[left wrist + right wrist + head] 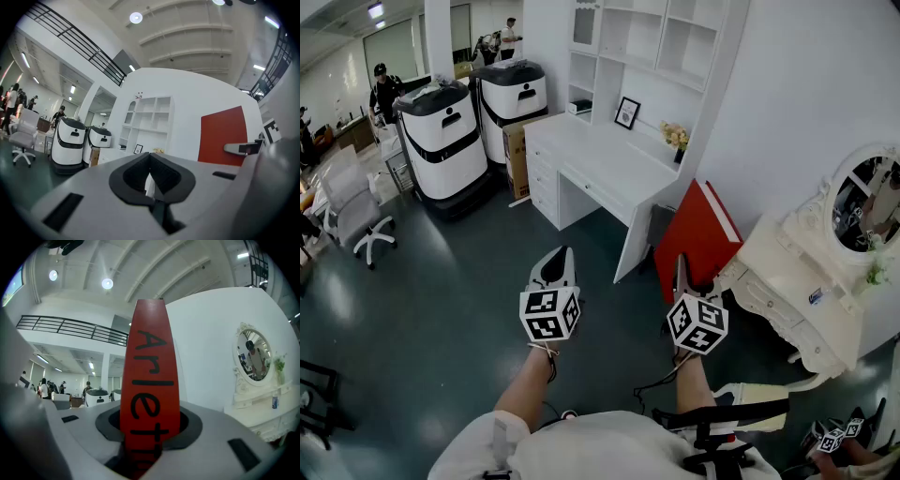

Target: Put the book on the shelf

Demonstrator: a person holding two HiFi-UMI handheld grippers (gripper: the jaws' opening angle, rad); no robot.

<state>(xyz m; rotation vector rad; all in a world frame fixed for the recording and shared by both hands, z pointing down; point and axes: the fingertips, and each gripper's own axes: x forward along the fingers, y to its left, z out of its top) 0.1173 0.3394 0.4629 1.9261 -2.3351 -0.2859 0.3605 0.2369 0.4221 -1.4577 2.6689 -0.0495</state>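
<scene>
Head view
- Right tongs [682, 272] grip the red book [698, 239] by its lower edge. The book stands upright and tilted, just ahead of them. Judged: held on edge so it can slide standing into a compartment.
- Left tongs [555, 267] carry nothing and sit well apart to the left, probably kept free to steady the book.
- The shelf [637, 47] is well ahead of both tongs, above the white surface [591, 155].
- A picture frame [627, 112] and flowers [676, 137] stand on that surface below the shelf; I judge they need care on the approach.
- The dressing table [787, 281] is near the right tongs on their right, close to the book.
- Two white machines [445, 141] stand far ahead-left, out of the way.

Left gripper view
- Pads closed together, nothing between them.
- The shelf [147, 119] is straight ahead, with the book [222, 136] off to the right.

Right gripper view
- The jaws clamp the spine of the book [150, 380], its black lettering running up from the right tongs [150, 423].
- The spine hides the way straight ahead
</scene>
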